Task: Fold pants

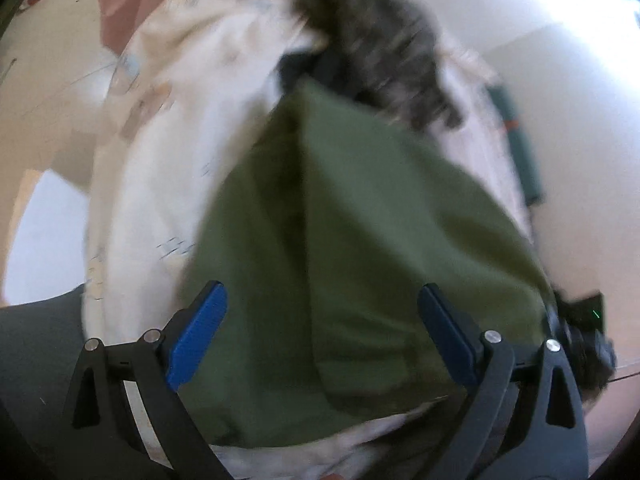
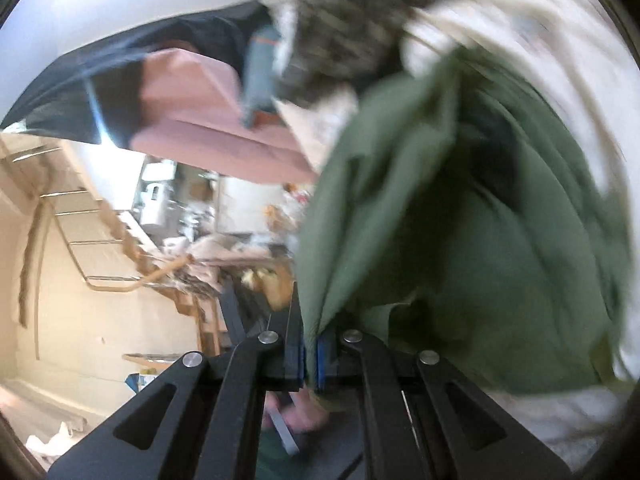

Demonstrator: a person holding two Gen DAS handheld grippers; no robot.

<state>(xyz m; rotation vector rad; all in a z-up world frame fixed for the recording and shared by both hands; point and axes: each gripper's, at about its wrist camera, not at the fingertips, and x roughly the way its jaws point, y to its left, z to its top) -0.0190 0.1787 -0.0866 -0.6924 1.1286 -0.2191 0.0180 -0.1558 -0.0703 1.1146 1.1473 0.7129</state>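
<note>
Olive green pants (image 1: 340, 248) lie folded lengthwise on a white bedsheet (image 1: 168, 184), a long crease running down their middle. My left gripper (image 1: 322, 312) hovers over the near end of the pants, its blue fingers (image 1: 200, 328) spread wide with nothing pressed between them. In the right wrist view the same pants (image 2: 460, 240) hang bunched and blurred, and my right gripper (image 2: 310, 354) is shut on an edge of the green cloth that runs down between its blue pads (image 2: 322, 356).
A grey furry blanket (image 1: 376, 40) lies at the far end of the bed. A pink cushion (image 2: 192, 120) sits beside it. Pale floor (image 1: 48, 80) lies left of the bed; a staircase (image 2: 100, 232) and clutter appear in the right wrist view.
</note>
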